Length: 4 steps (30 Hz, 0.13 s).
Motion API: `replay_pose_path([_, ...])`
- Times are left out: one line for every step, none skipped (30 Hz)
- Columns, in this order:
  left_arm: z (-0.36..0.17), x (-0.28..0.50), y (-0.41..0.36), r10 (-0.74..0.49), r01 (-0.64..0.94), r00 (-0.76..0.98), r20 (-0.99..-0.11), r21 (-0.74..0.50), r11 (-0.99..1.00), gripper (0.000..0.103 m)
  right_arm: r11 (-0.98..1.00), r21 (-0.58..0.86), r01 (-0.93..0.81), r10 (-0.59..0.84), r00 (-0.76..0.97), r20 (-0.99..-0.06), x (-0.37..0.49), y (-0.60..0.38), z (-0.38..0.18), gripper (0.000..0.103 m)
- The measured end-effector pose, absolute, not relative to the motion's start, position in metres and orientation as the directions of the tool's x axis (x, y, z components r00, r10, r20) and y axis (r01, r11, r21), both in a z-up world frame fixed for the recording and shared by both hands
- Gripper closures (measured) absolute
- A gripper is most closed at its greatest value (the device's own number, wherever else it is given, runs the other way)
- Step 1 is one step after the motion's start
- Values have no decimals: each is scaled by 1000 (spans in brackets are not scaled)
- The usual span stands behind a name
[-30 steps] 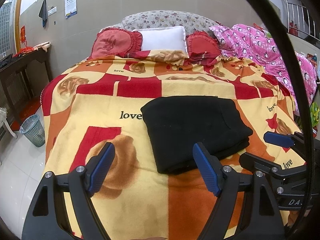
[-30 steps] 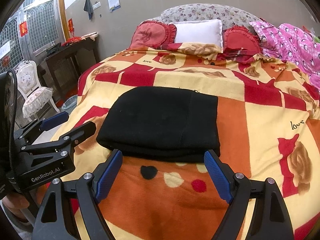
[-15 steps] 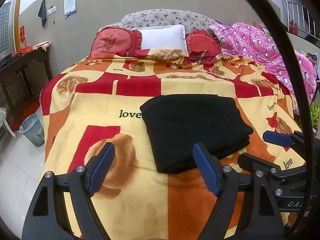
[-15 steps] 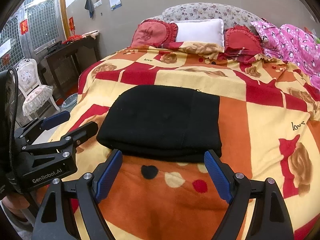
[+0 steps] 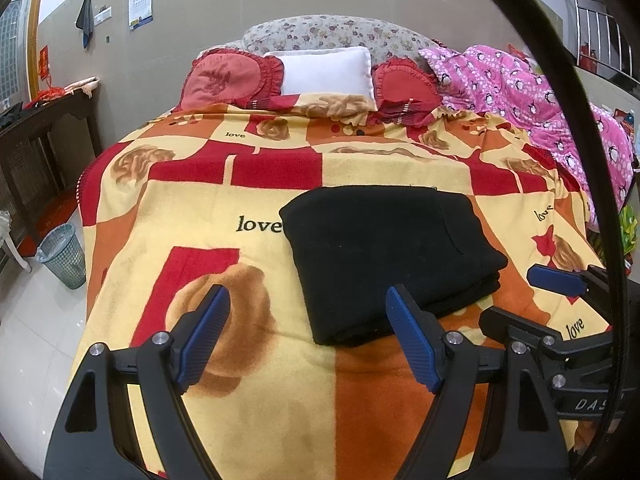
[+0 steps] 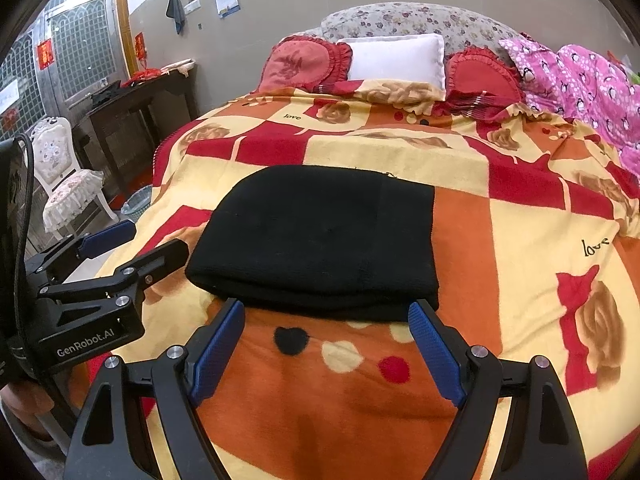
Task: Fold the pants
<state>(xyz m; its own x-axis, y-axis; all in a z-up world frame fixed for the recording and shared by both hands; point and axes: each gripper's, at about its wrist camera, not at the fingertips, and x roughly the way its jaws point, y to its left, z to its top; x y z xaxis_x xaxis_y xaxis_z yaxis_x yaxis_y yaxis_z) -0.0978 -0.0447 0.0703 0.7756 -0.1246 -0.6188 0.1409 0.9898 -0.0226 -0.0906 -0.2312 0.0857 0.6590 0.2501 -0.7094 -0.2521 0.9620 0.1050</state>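
The black pants (image 5: 390, 256) lie folded into a compact stack on the blanket (image 5: 256, 380). Left gripper (image 5: 308, 336): jaws apart, empty, pants at 1 o'clock. Right gripper (image 6: 326, 344): jaws apart, empty, pants at 12 o'clock.

- My left gripper (image 5: 308, 336) has eased a little away from the folded pants (image 5: 392, 256) — their near edge sits slightly further ahead of my fingers.
- My right gripper (image 6: 328, 352) has edged back likewise.
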Motion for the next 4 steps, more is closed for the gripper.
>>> replay_pose_path([70,-98,-44,-126,143,777,-617,-22,989,23,963,106,-247,247,661,-709,-91,-233,86,18])
replay_pose_path([70,-98,-43,-125,144,776,-618,-20,989,23,964,106,-242,244,662,-708,-90,-236,86,18])
replay_pose_path([69,-96,-42,-127,146,772,-622,-20,989,23,966,105,-236,239,665,-708,-90,-239,85,18])
replay_pose_path([69,-95,-40,-129,148,768,-628,-21,989,23,969,103,-226,232,668,-707,-90,-245,85,18])
